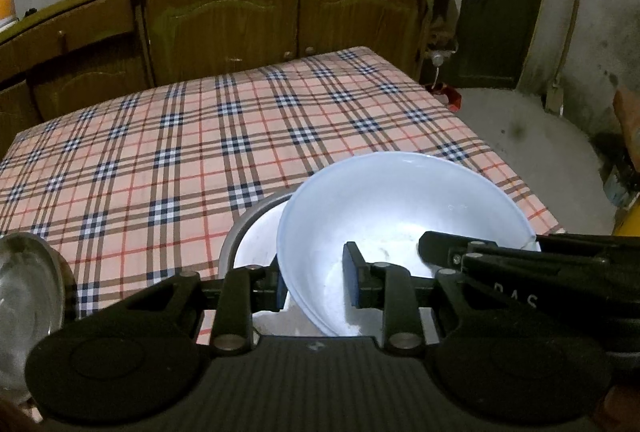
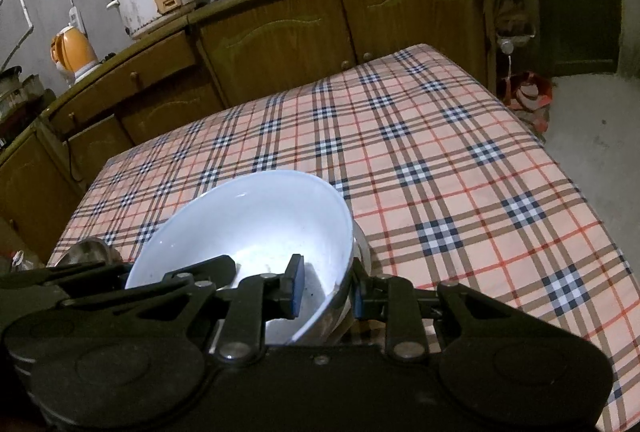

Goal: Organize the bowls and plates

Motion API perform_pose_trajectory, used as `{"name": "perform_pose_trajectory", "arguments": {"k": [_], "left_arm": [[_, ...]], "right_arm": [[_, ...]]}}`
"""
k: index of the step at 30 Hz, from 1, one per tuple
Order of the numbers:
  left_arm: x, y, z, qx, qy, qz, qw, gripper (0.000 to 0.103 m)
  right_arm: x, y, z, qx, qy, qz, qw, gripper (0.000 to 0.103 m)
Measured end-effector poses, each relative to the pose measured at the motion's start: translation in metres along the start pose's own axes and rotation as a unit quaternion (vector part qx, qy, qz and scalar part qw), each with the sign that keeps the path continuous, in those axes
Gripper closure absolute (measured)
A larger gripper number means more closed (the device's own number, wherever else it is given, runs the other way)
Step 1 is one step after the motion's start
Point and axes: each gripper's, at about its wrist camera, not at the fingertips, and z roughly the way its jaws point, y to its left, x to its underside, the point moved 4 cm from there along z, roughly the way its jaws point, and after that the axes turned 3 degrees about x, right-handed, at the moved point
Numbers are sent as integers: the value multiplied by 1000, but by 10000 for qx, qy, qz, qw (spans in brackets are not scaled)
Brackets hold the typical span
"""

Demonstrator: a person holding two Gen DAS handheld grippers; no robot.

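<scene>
Both tongs — left tongs (image 1: pixel 316 282) and right tongs (image 2: pixel 326 290) — clench opposite rims of the white bowl (image 1: pixel 396 216).

Left gripper (image 1: pixel 316 282) and right gripper (image 2: pixel 326 286) both clamped, angled downward

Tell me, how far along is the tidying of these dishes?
Midway, it seems. Both tongs, left and right, are clamped on opposite rims of the white bowl, which sits tilted over a metal-rimmed dish, not yet nested flat. Left to do: settle it, then deal with the shiny metal dish beside it on the checked tablecloth.
</scene>
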Motion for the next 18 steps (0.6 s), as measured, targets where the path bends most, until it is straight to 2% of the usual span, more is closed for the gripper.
{"name": "perform_pose_trajectory", "arguments": {"k": [11,18], "left_arm": [[9,10,13,13,204,-68,9998,74],[10,14,19,-2,169,-55,9998,74]], "right_arm": [[10,2,18,-65,245,-17,9997,73],[12,3,27,-94,262,-51,9996,73]]}}
